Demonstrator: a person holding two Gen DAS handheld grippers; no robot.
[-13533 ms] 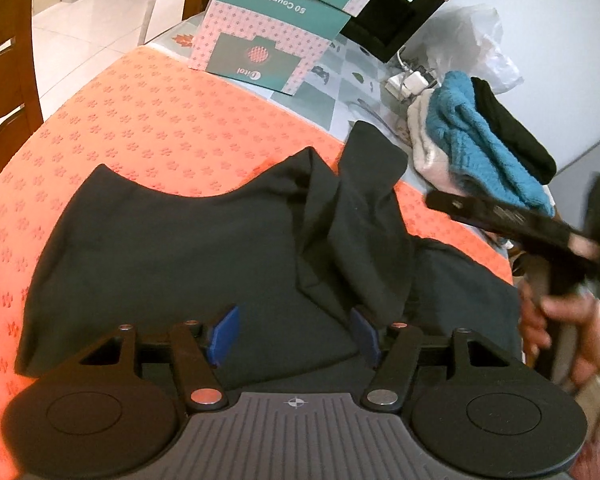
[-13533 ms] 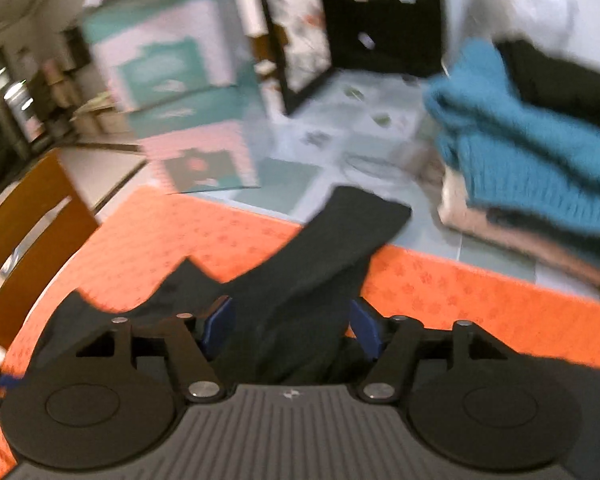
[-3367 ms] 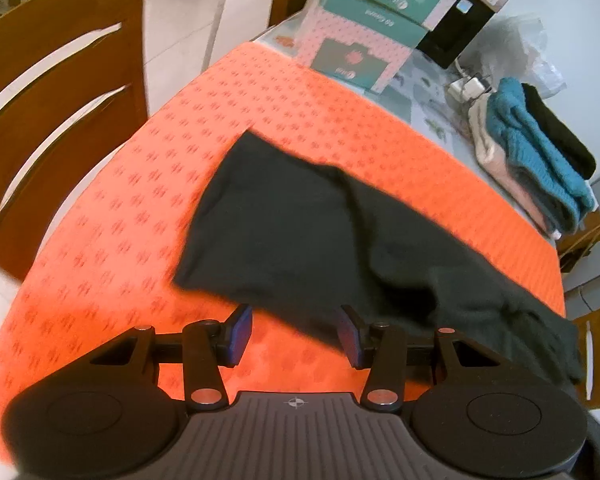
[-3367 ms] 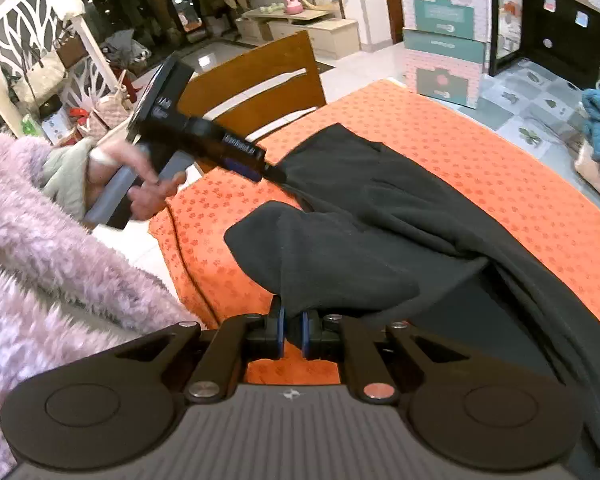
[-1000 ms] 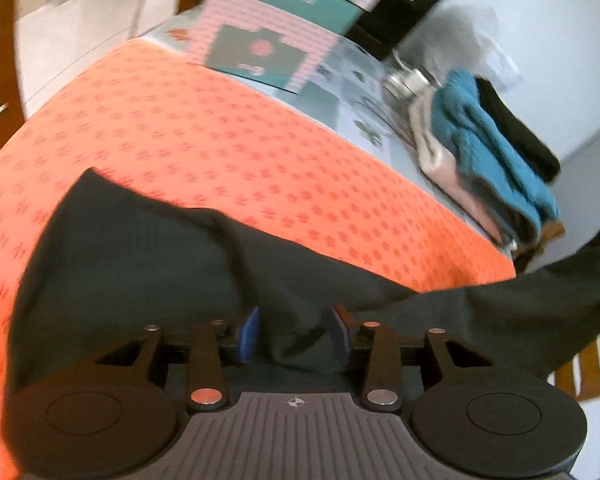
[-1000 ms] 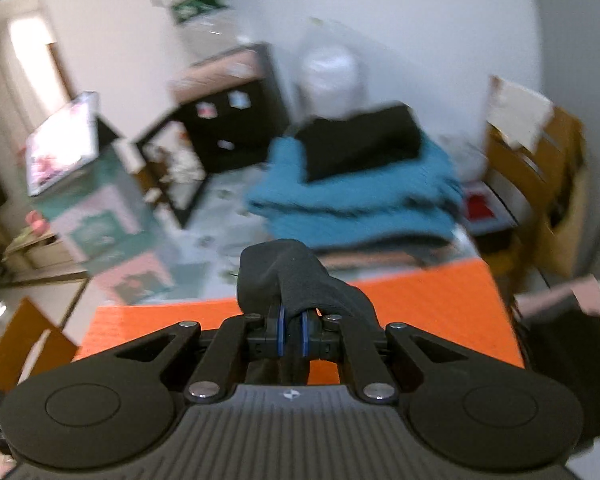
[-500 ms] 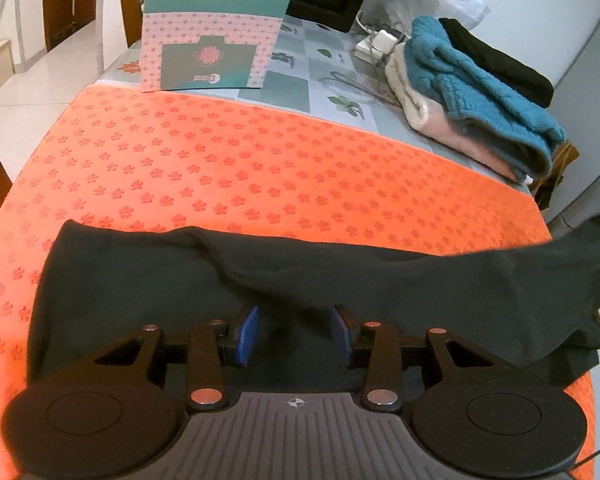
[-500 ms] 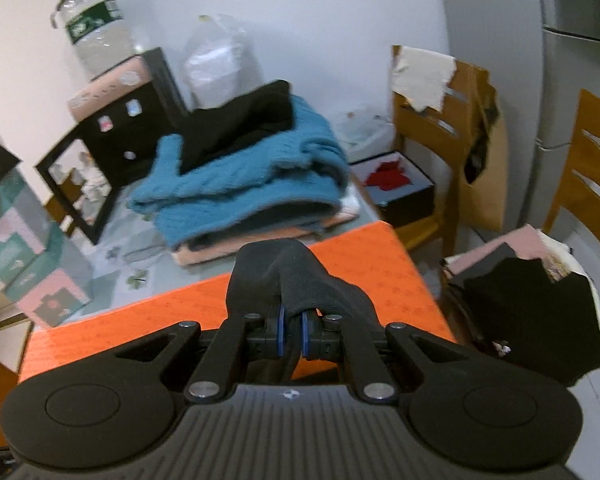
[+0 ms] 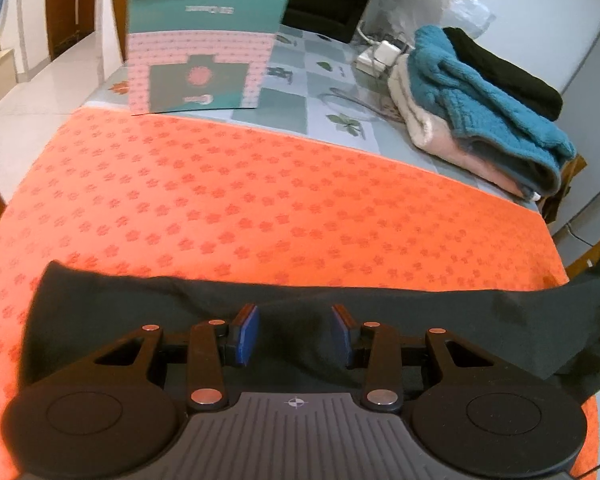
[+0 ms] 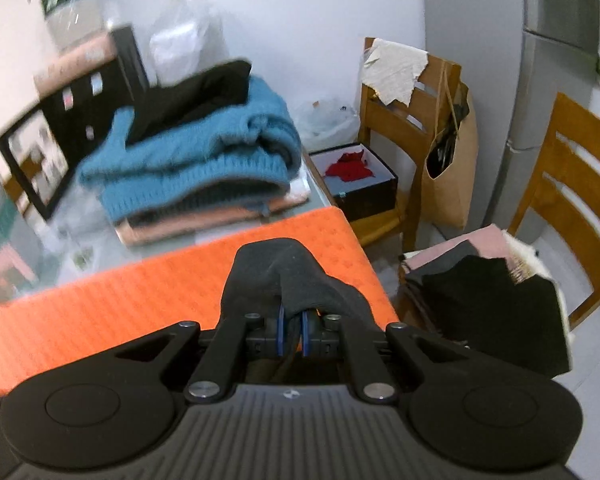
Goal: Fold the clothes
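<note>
A dark garment (image 9: 400,316) lies stretched in a long band across the near part of the orange flowered cloth (image 9: 260,196). Its right end hangs lifted past the table's right edge. My left gripper (image 9: 296,334) stands open just over the garment's middle, blue pads apart, nothing pinched between them. In the right wrist view my right gripper (image 10: 292,330) is shut on a bunched end of the dark garment (image 10: 278,272), held above the right end of the orange cloth (image 10: 140,296).
Folded teal, pink and black knits (image 9: 480,96) are stacked at the back right of the table. A pink and teal box (image 9: 200,52) stands at the back. Wooden chairs (image 10: 568,208), a paper bag (image 10: 448,176) and a pile of clothes (image 10: 484,304) lie beyond the right edge.
The right gripper has drawn the garment's end a little further right, leaving the garment straighter and flatter on the cloth. The left gripper has tipped slightly closer to the garment.
</note>
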